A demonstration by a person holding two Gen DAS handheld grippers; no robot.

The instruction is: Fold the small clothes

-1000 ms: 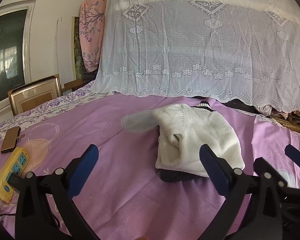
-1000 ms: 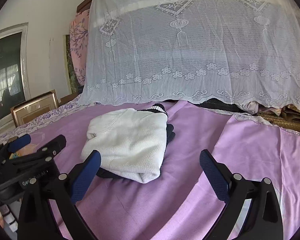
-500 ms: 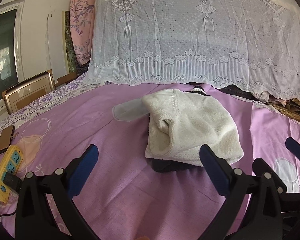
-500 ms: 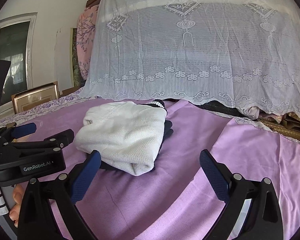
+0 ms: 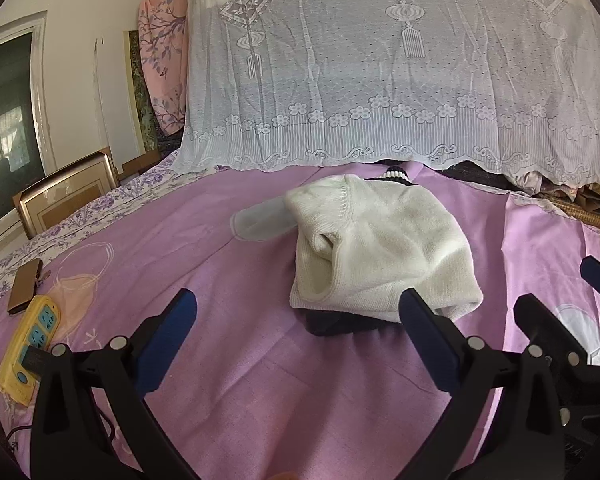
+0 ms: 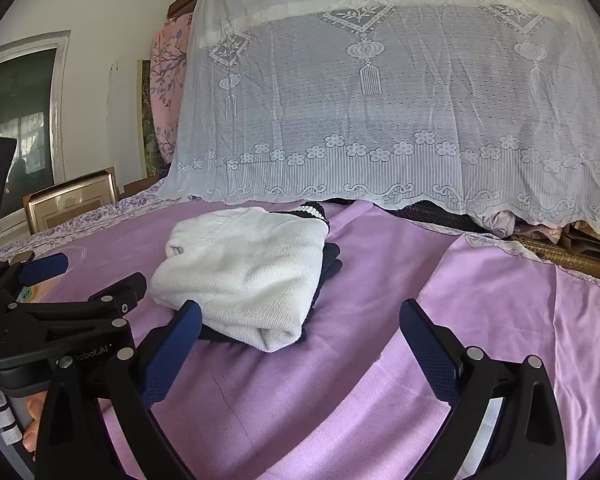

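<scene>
White sweater [image 5: 384, 248] folded atop dark garment [image 5: 332, 322], mid bed [image 5: 260, 380], long axis toward lace cover [image 5: 380, 80]. Left hand-held gripper [image 5: 298, 330] and right hand-held gripper [image 6: 300, 340] spread, empty. Power strip [image 5: 28, 344] at bed's left edge.

Lettering on the black body of the left gripper [image 6: 44, 272], right wrist view: "Robot.AI" in pale letters; the start of the word is cut off by a black finger arm in front of it.
Yellow plastic power strip [image 5: 30, 346] on the purple bedsheet, left wrist view: blue socket faces only, no readable print.
White knitted folded sweater [image 5: 384, 248]: no label or print readable.
</scene>
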